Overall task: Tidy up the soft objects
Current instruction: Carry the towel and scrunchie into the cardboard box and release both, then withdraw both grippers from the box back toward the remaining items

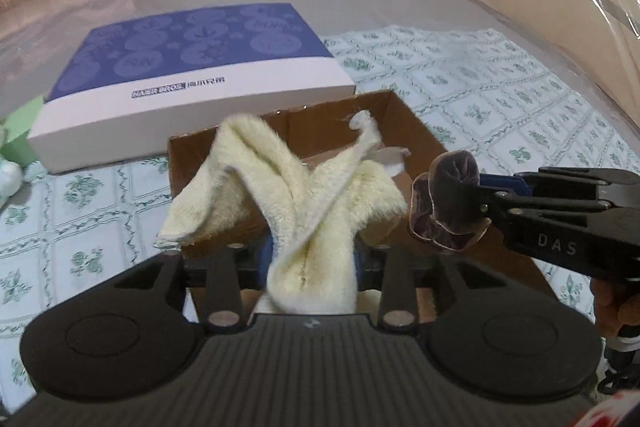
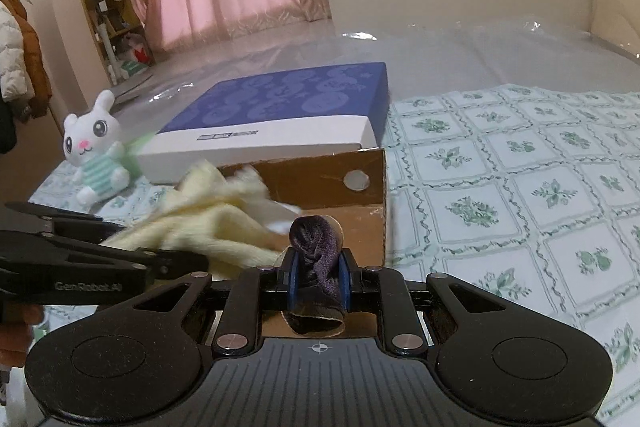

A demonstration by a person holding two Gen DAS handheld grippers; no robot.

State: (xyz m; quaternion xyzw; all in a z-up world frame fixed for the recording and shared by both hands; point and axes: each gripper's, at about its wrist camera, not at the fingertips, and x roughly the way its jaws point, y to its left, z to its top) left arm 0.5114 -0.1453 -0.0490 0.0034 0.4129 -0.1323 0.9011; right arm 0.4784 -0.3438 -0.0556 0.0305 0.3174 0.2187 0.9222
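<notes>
My left gripper is shut on a cream fluffy cloth, which hangs bunched over the open brown cardboard box. The cloth also shows in the right wrist view, held over the box. My right gripper is shut on a dark purple velvet piece with a tan edge, held above the box's near side. In the left wrist view that gripper comes in from the right, next to the cloth.
A flat blue and white gift box lies behind the cardboard box. A white bunny plush in green stripes sits at the left. The floral bedspread stretches right; clear plastic sheeting covers the far bed.
</notes>
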